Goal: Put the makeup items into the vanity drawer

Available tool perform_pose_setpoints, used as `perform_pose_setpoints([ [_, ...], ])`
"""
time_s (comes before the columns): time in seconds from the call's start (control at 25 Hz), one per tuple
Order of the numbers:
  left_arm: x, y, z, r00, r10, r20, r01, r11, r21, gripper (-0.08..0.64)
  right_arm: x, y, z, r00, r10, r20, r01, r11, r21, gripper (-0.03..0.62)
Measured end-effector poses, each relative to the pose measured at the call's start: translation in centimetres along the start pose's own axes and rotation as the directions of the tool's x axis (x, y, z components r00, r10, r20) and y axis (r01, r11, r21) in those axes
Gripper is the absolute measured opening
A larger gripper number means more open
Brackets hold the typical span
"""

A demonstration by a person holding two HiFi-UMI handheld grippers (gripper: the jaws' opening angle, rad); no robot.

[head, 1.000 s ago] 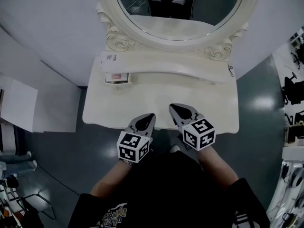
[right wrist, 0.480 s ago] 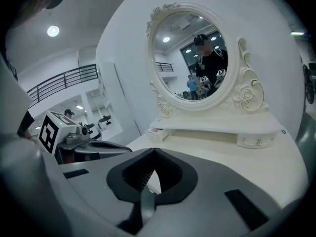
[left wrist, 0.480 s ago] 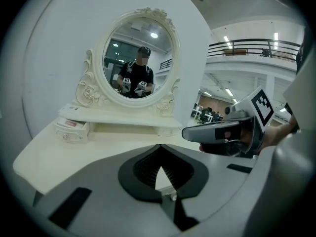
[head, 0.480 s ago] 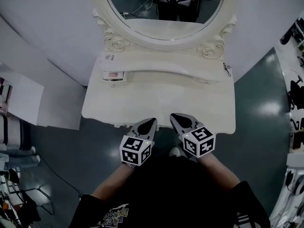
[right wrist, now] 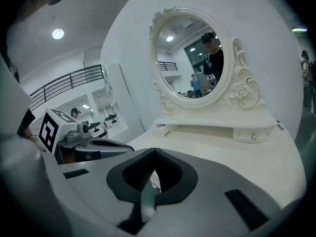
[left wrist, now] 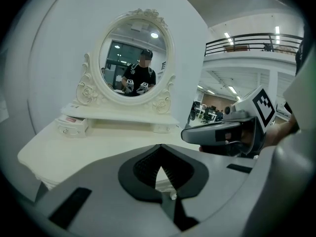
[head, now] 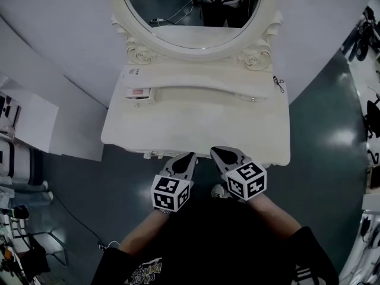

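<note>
A grey-blue floor (head: 323, 159) and a white wall (head: 59, 22) fill most of the head view, and a cream vanity table (head: 196, 126) stands against the wall at the frame's centre. Its top is bare. An oval mirror (head: 190, 10) in a carved frame rises at the upper centre, and its glass reflects the person in a black shirt (head: 208, 242) with both tools raised. A curved shelf (head: 202, 79) runs below the mirror. The person stands at the bottom centre of the frame, close to the table's near edge. The left gripper (head: 189, 157) and the right gripper (head: 218, 152) sit side by side at the lower centre, near each other but apart, with their tips over the table's front edge. In its own view, each gripper's jaws are closed together with nothing between them. The small vanity drawer (head: 138, 94) sits under the shelf's left end, left of centre in the head view and well apart from both grippers. It juts forward from under the shelf, and a pinkish thing shows in its top that is too small to identify. A second small drawer (head: 252, 97) under the shelf's right end shows only its front and knob. A white label (head: 135, 72) lies on the shelf just above the left drawer. A small dark loop (head: 278, 82) hangs at the shelf's right end.
</note>
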State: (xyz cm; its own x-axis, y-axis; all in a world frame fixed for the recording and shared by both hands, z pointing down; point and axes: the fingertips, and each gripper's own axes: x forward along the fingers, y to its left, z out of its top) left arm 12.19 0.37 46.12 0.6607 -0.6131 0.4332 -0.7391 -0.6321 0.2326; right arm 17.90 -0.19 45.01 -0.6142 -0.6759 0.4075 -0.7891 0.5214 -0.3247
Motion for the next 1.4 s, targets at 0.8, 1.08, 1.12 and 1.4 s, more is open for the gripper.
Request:
perform_pose_setpoints([
  [0.8,0.7,-3.5,-2.3,0.999,0.036,-0.001,-0.036,0.999,-0.04,-0.003,-2.8,-0.7,-3.1,0.998,0.045,-0.043,-0.046,0.999,-0.012,0.029],
  [1.08,1.4,-4.2,-2.3,1.0,0.01,-0.011,-0.01,0.999,-0.032,-0.002,-3.4,-1.1,-3.4,0.999,0.03,-0.044,-0.03,1.0,-0.005,0.029],
  [1.12,1.4,-4.2,-2.4,1.0,0.007,-0.011,-0.008,0.999,-0.032,-0.002,-3.4,-1.1,-3.5,0.999,0.029,-0.044,-0.03,1.0,-0.005,0.029],
  [1.4,1.2,-3.5,-2.3,1.0,0.013,-0.012,-0.013,0.999,-0.03,-0.002,-2.8,-0.8,-3.2,0.999,0.032,-0.041,-0.032,0.999,-0.009,0.029],
])
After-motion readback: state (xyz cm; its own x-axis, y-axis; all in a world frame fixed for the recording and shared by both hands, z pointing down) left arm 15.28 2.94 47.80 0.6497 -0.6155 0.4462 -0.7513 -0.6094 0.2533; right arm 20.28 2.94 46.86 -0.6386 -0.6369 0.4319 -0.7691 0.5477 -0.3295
